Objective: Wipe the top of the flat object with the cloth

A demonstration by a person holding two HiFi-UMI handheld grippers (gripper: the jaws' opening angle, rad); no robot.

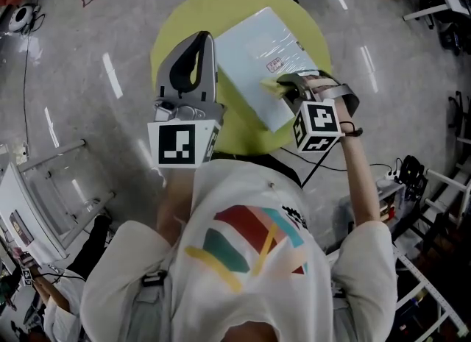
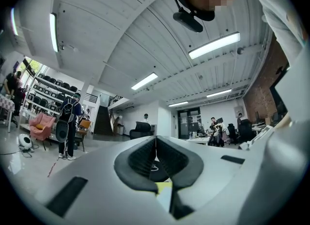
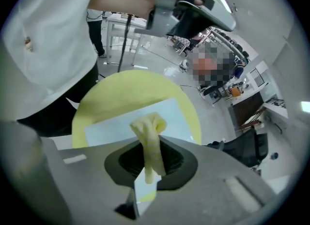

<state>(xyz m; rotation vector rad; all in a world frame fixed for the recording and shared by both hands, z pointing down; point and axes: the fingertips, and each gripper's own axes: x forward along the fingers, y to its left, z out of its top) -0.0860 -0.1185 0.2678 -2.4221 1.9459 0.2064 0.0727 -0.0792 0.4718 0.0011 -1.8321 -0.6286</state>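
The right gripper [image 3: 151, 144] is pinching a yellow cloth [image 3: 149, 132], its jaws closed down to the thickness of the bunched fabric, and the cloth's folded end is sticking out past the jaw tips. That end is hanging over a pale blue board [image 3: 121, 122], near the board's close right edge; whether it is actually pressing on the surface cannot be told. The board is lying flat on a round yellow table [image 3: 126, 88], turned at an angle, covering much of the tabletop and running out to its far rim. The person's right forearm is stretching forward behind the gripper, and the gripper's marker cube [image 1: 318, 126] is facing up toward the head camera. The left gripper [image 2: 156, 144] is holding nothing, its two dark pads meeting along a thin line. It is hovering above the table's left edge, well apart from the cloth, and pointing out across the room rather than down at the board. Around the table a glossy grey floor [image 1: 88, 76] is reflecting the ceiling lights.
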